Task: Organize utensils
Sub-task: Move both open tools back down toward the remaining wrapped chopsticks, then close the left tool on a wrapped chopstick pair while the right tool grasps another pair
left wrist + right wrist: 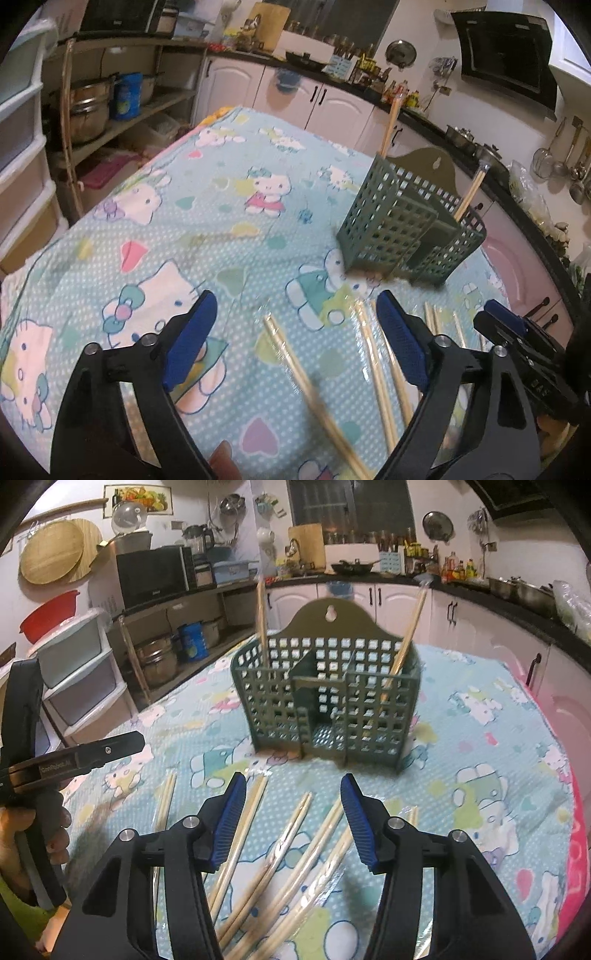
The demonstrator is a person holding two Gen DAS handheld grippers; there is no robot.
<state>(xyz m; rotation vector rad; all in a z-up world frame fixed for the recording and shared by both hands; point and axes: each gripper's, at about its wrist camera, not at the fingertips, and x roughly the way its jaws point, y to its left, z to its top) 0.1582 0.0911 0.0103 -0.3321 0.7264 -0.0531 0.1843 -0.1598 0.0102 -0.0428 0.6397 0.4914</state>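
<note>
Cartoon tablecloth (480,746) carries loose chopsticks (280,853) before the green holder (325,701); both claws spread, empty.

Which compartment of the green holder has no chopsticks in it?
The small middle compartment at the front of the green holder has none. One chopstick stands in the left section, another leans in the right one.

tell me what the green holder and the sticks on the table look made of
Green holder: likely molded plastic, matte, with a uniform grid of square holes and a hanging hole on top. Sticks: pale wood or bamboo, some apparently in clear glossy wrappers.
</note>
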